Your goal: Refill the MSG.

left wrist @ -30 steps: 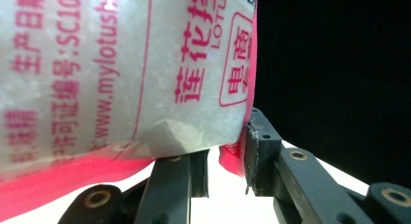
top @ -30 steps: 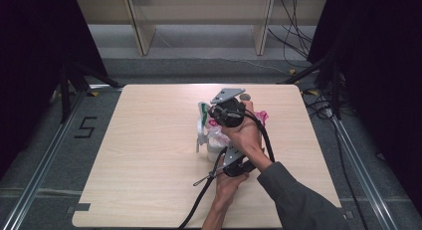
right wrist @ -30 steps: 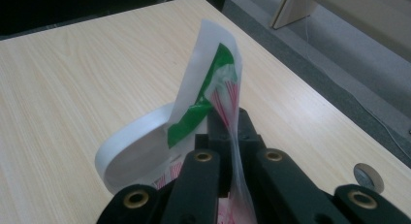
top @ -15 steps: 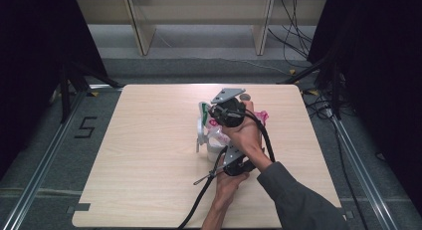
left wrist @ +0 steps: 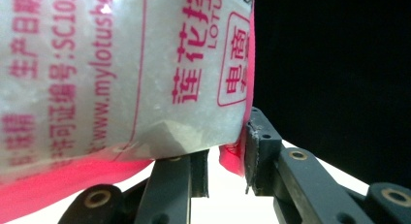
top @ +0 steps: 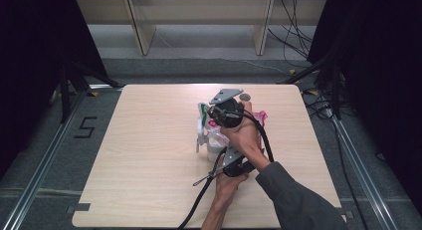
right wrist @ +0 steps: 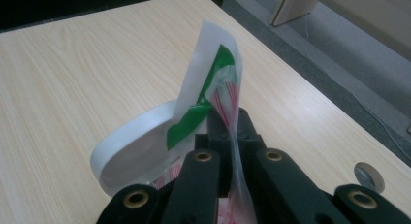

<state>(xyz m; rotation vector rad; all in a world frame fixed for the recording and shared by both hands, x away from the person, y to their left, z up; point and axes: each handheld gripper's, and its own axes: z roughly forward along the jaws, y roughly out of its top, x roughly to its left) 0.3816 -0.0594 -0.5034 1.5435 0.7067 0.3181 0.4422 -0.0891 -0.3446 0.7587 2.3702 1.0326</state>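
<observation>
Both grippers pinch one bag: right gripper (right wrist: 231, 132) clamped on film edge (right wrist: 213, 83), left gripper (left wrist: 225, 158) nipping pink corner (left wrist: 231, 158). Thin hold, may slip.

overall light: even, soft, from above; the counter (top: 149, 155) is bright, its far edge as well lit as its near edge.
surroundings: black drapes left and right of the counter fall into near-total dark.
shadows: faint and short under the forearm.
left gripper view: white packet (left wrist: 121, 73) very close, soft-focused, with glare at top; right half pure black.
right gripper view: jaws blurred at the bottom; counter grain sharp.
</observation>
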